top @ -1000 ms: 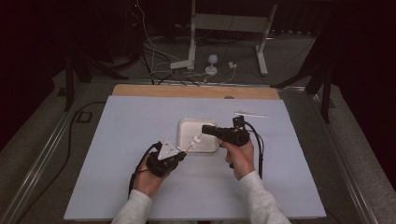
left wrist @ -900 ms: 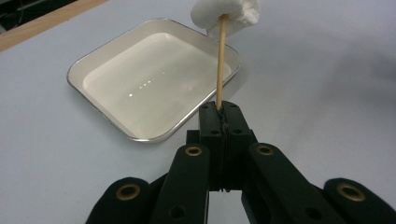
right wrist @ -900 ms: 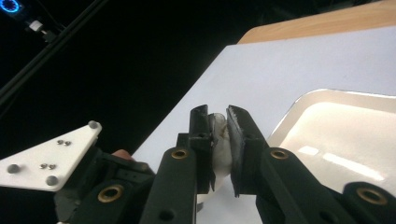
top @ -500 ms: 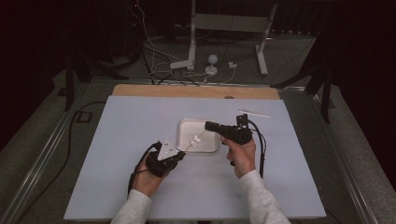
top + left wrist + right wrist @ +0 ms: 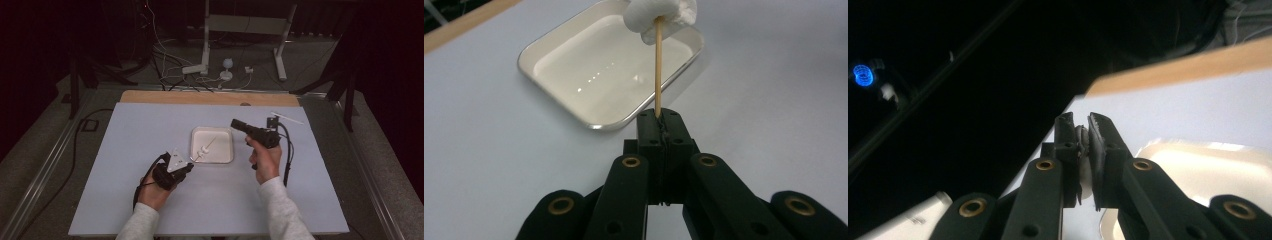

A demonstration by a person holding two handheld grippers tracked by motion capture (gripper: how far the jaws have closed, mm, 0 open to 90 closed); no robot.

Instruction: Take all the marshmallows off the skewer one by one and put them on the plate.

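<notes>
Wooden thin skewer [image 5: 657, 70], carrying white marshmallows [image 5: 661, 17] above the white rectangular tray [image 5: 574, 60], sat clamped in left claw [image 5: 659, 117]. Right claw [image 5: 1083, 142] pinched another squashed marshmallow [image 5: 1082, 150]; best threaded straight, slowly.

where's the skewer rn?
High view: the skewer is clamped in the left gripper, slanting over the white tray at table centre, marshmallows threaded on it; the right gripper is off the tray's right.

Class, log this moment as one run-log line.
left gripper: shut on skewer | marshmallow: on skewer | right gripper: shut on white piece | tray: between grippers
</notes>
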